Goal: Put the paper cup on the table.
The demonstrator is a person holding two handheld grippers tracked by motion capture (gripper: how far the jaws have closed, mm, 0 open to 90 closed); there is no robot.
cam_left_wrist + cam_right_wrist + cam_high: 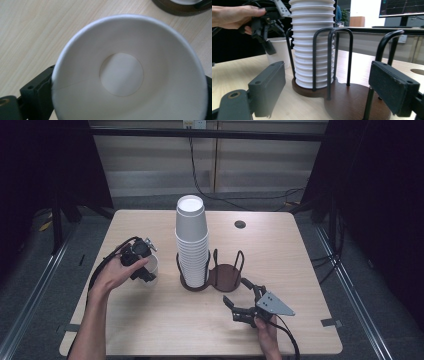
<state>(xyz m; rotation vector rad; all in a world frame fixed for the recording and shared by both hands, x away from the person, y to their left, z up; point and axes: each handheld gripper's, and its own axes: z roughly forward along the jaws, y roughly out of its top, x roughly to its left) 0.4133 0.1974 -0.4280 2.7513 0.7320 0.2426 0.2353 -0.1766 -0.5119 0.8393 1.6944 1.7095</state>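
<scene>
Paper cup, white and single (pixel 151 265), stands upright on the pale wooden surface (pixel 150 320), left of a dark brown two-ring cup holder with black wire hoops (pixel 225 276). The left tool (pixel 142 265) is held over the cup from above, its black jaws spread on either side of the rim; whether the pads still press the wall cannot be told, though the jaws stand wide. In the left gripper view the cup's open mouth (pixel 130 72) faces the camera. A tall stack of white paper cups (pixel 191 240) fills the holder's left ring, just right of the single cup. The right ring sits vacant. The right tool (pixel 244 302) rests near the holder's right side, jaws apart, gripping nothing. A small dark round hole (pixel 240 224) marks the surface farther back.
</scene>
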